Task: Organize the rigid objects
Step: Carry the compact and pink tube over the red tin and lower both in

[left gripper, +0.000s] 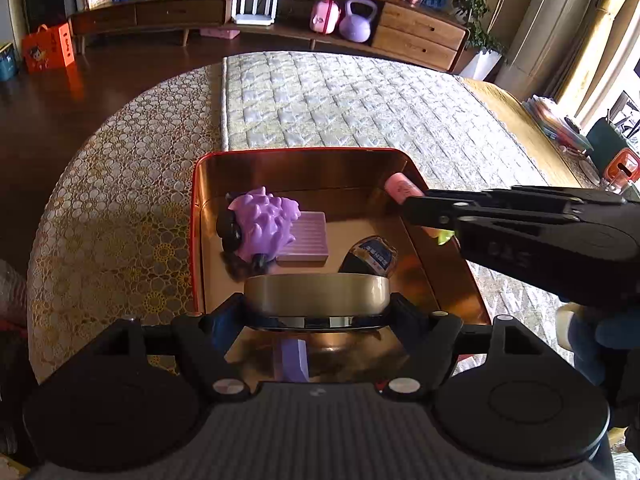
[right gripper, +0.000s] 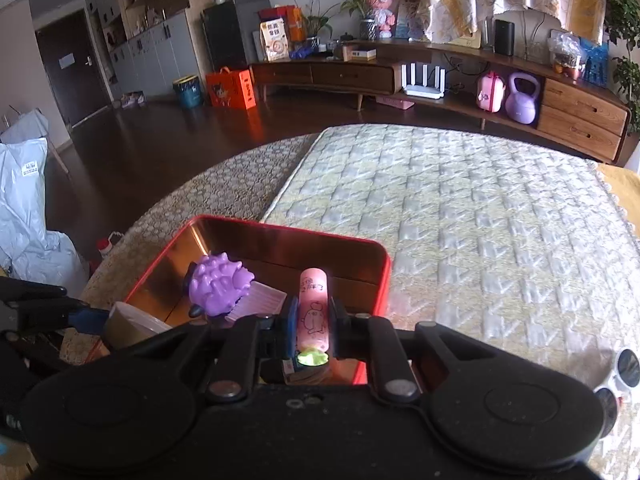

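A red tin with a gold inside stands on the table. In it lie a purple spiky toy, a flat purple block and a dark packet with a blue label. My left gripper is shut on a wide roll of brown tape, held over the tin's near side. My right gripper is shut on a pink tube with a green end, above the tin's right part. The left wrist view shows the right gripper reaching in from the right with the tube.
The tin sits on a lace tablecloth beside a quilted mat. White sunglasses lie on the mat at the far right. A long wooden cabinet lines the far wall across dark floor.
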